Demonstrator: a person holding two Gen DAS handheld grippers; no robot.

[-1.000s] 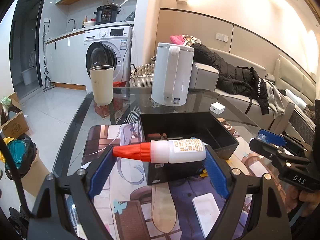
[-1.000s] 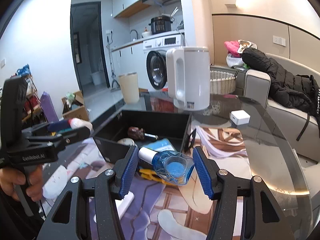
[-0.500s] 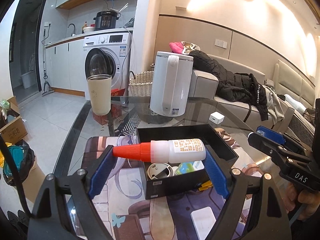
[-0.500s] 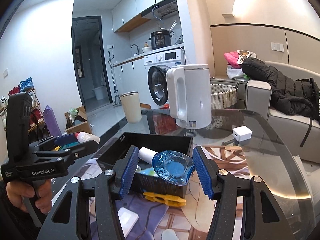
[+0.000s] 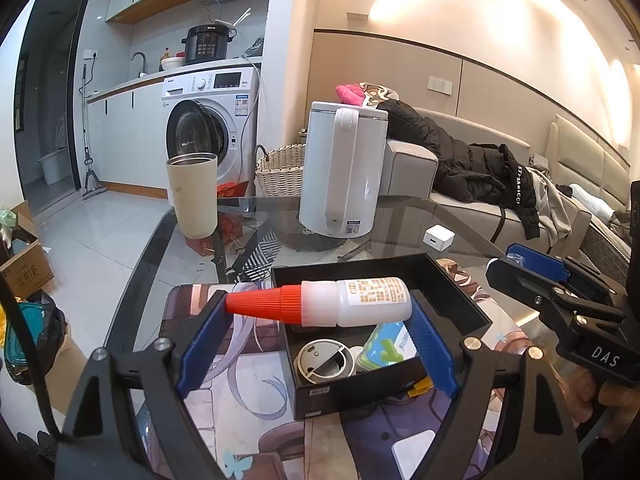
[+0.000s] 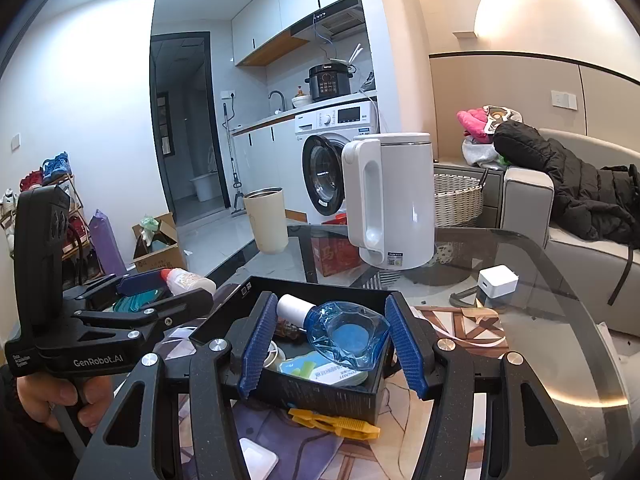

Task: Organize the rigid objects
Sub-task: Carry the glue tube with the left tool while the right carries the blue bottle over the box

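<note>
1. In the left wrist view, the left hand-held gripper (image 5: 318,334) is grasping a white glue bottle (image 5: 340,303) with a red ribbed cap, lying crosswise between the blue pads (image 5: 434,350), cap pointing left. The bottle is hanging above the near left part of an open black box (image 5: 456,300) that is sitting on a printed mat (image 5: 240,392) on the glass bench (image 5: 400,220). Inside the box a round metal lid (image 5: 325,362) and a green-and-white packet (image 5: 390,346) are lying side by side at the near wall. A yellow clip (image 5: 420,386) is peeking out just beside the box's near right corner. Farther back on the bench, a white electric kettle (image 5: 344,168), a beige tumbler (image 5: 193,195) and a small white charger cube (image 5: 440,237) are standing apart from one another. The right hand-held gripper (image 5: 560,280) is showing at the right edge.

2. In the right wrist view, the right hand-held gripper (image 6: 330,344) is clenching a clear blue faceted bottle (image 6: 346,334) with a white cap, tilted, cap pointing up and left, over the black box (image 6: 320,394). The yellow clip (image 6: 334,422) is lying against the box's near wall. The left hand-held gripper (image 6: 160,292), carrying the glue bottle (image 6: 186,281), is hovering at the left, beside the box.
</note>
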